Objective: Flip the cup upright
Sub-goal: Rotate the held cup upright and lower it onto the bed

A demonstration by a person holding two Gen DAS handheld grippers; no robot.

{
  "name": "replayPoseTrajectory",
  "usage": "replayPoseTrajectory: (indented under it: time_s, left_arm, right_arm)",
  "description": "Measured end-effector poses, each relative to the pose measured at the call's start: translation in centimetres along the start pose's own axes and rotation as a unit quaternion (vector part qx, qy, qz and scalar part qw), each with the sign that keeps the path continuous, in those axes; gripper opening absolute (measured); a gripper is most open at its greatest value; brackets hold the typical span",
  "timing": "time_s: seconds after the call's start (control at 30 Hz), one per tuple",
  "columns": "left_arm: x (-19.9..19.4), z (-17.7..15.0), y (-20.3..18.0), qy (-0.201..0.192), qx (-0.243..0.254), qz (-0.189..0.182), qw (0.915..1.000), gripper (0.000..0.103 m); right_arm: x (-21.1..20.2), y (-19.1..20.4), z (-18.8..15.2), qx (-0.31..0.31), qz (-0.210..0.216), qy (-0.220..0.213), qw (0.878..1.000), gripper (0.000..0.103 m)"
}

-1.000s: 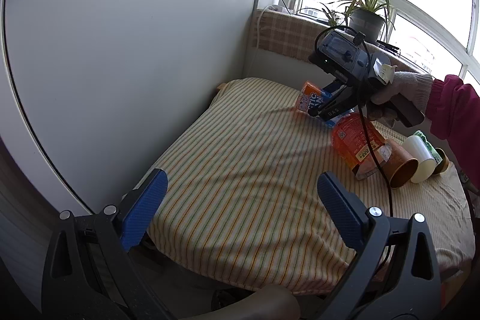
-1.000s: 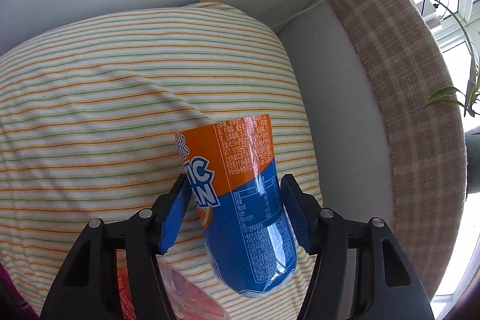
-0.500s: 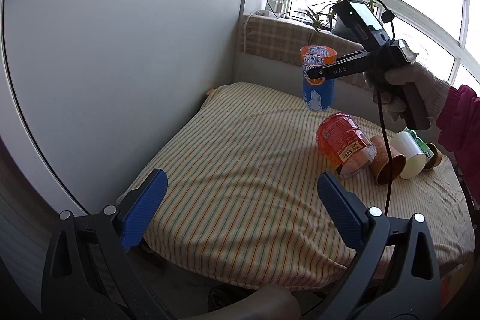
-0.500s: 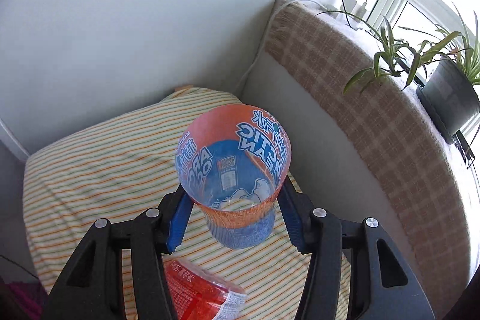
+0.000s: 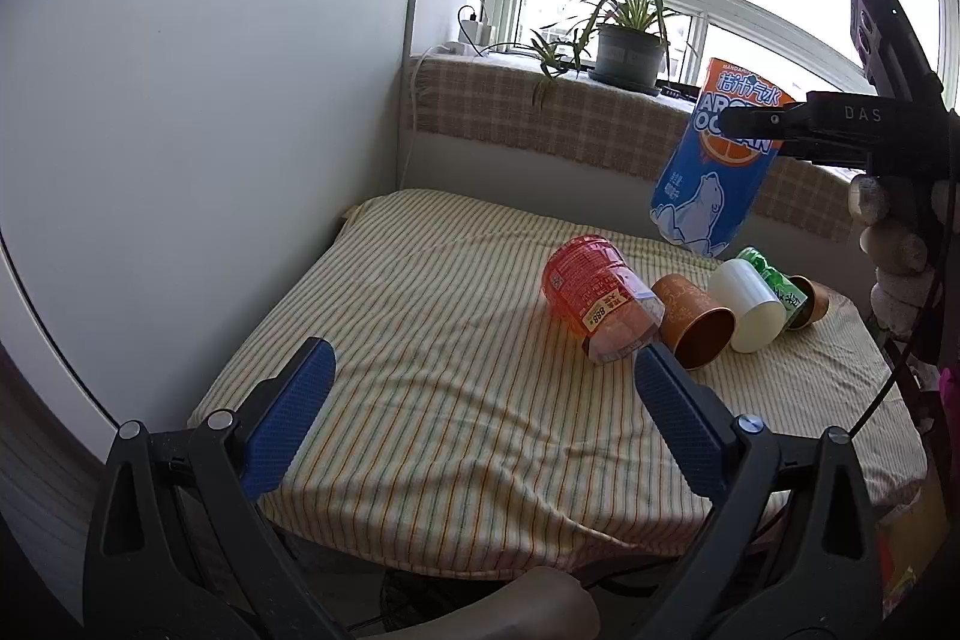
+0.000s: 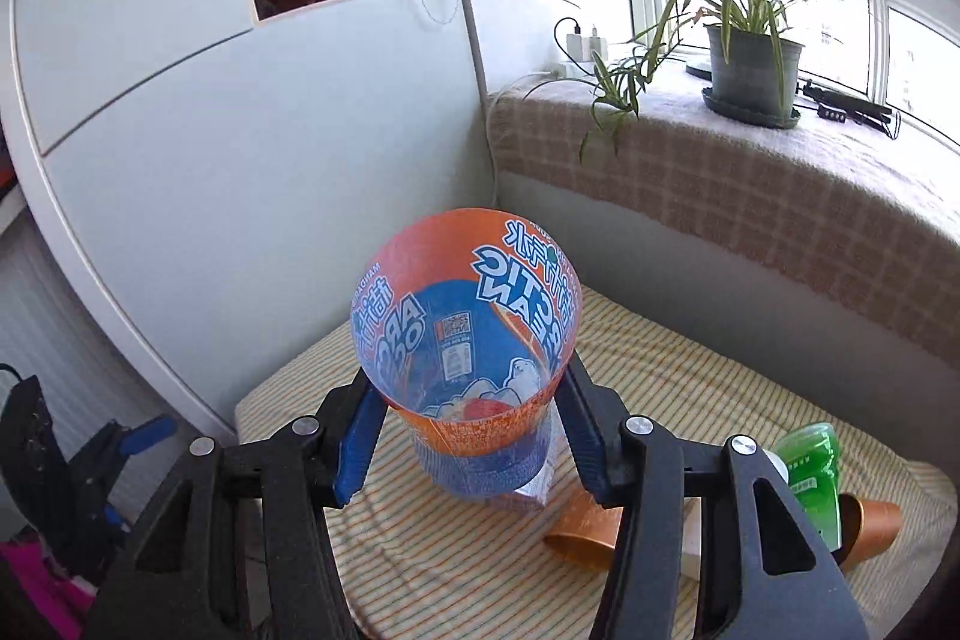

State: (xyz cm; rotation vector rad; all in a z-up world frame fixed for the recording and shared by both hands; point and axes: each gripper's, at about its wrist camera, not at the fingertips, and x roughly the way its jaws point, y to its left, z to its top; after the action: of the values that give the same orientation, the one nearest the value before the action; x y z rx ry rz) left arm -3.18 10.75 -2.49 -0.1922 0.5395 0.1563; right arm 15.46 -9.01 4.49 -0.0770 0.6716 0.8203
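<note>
My right gripper (image 6: 468,436) is shut on a blue and orange plastic cup (image 6: 474,340) and holds it in the air, open end up, slightly tilted. In the left wrist view the same cup (image 5: 714,166) hangs above the far right of the striped table (image 5: 468,400), held by the right gripper (image 5: 756,124). My left gripper (image 5: 474,418) is open and empty, low over the table's near edge.
On the table lie several cups on their sides: a red clear one (image 5: 594,298), a brown one (image 5: 696,328), a white one (image 5: 750,304), a green one (image 5: 774,280) and another brown one (image 5: 813,298). A white panel (image 5: 210,130) stands left. A potted plant (image 5: 624,52) sits on the sill.
My right gripper lifted the blue and orange cup off the table and turned it from lying on its side to open end up, raising it further to the right.
</note>
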Motion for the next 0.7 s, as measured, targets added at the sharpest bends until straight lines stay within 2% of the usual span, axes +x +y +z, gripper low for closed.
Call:
replayPoseTrajectory:
  time_s: [0.13,0.3,0.47,0.6,0.7]
  left_arm:
    - [0.1,0.0,-1.6,0.001,0.008,-0.019,0.9998,0.102]
    - [0.5,-0.2,-3.4,0.012,0.015,-0.046,0.9987,0.102]
    - [1.0,-0.5,-5.1,0.022,0.023,-0.062,0.9975,0.102]
    - [1.4,-0.8,-6.3,0.032,0.031,-0.07,0.9966,0.102]
    - [1.6,-1.0,-6.9,0.039,0.034,-0.076,0.9958,0.102]
  right_arm:
    - [-3.5,-1.0,-3.1,0.041,-0.003,-0.001,0.999,0.053]
    - [-5.9,-3.3,-7.0,0.115,0.012,0.019,0.993,0.053]
    - [-6.6,-6.0,-11.2,0.187,0.034,0.06,0.98,0.053]
    - [-6.2,-8.0,-14.7,0.239,0.057,0.111,0.963,0.053]
    - [-5.1,-9.6,-16.5,0.265,0.049,0.139,0.953,0.053]
